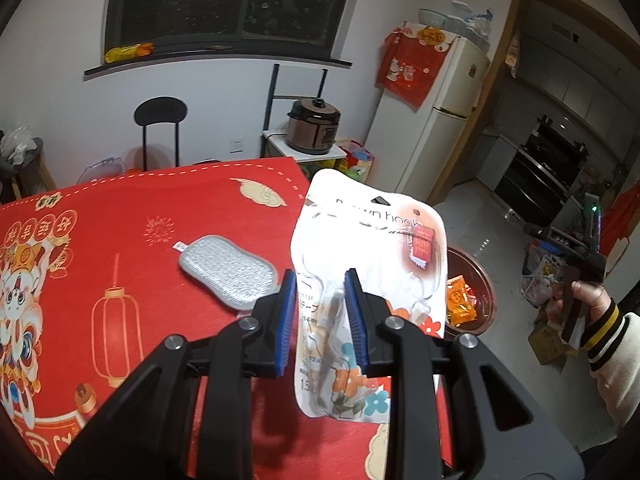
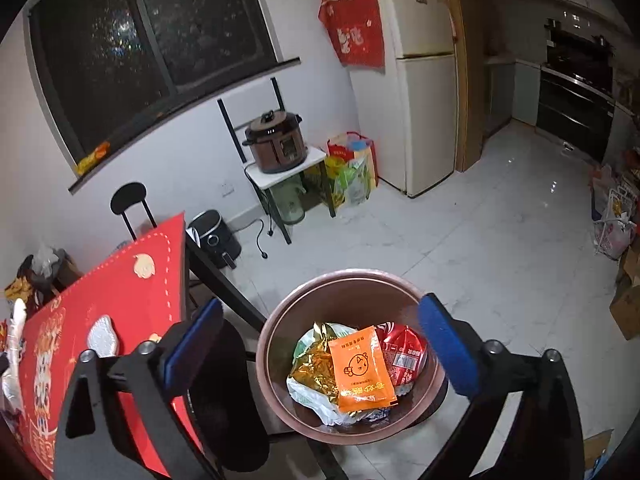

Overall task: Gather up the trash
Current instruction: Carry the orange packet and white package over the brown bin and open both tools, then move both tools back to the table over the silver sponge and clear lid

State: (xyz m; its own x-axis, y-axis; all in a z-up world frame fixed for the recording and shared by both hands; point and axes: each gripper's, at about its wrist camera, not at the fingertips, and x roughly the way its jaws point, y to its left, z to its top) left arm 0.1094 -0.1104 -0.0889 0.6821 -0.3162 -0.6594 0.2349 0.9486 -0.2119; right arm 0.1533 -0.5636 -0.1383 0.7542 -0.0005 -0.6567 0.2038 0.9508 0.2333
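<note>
**Hook pack in left gripper, bin not yet reached**

Left gripper (image 1: pixel 322 320): blue pads closed onto the lower half of a white hook pack (image 1: pixel 370 280), held upright above the right edge of the red table (image 1: pixel 120 240). Grip sits low on the pack; the upper part stands free above the pads and looks glossy and stiff.

Right gripper (image 2: pixel 320 344): jaws wide apart, nothing between them, hanging over the bin (image 2: pixel 280 312). Bin stands on the floor just beside the table corner. Already in it: an orange sachet (image 2: pixel 362 368), gold foil (image 2: pixel 312 364), a red wrapper (image 2: pixel 404 354).

Remaining on the table: a grey sponge (image 1: pixel 228 276), near the left gripper. Whether it counts as trash I cannot tell.

Judgement: pack is lifted but is yet to be carried over the bin mouth.

Risks:
- Slick film plus low grip point: pack could pivot or slide out of the pads during the carry.
- Release too early, while over the table edge: pack lands on the table or floor.
- Flat, light pack may flutter and miss the rim if dropped from height.
- Right gripper occupies the space above the bin; the two could collide unless it clears first.
</note>
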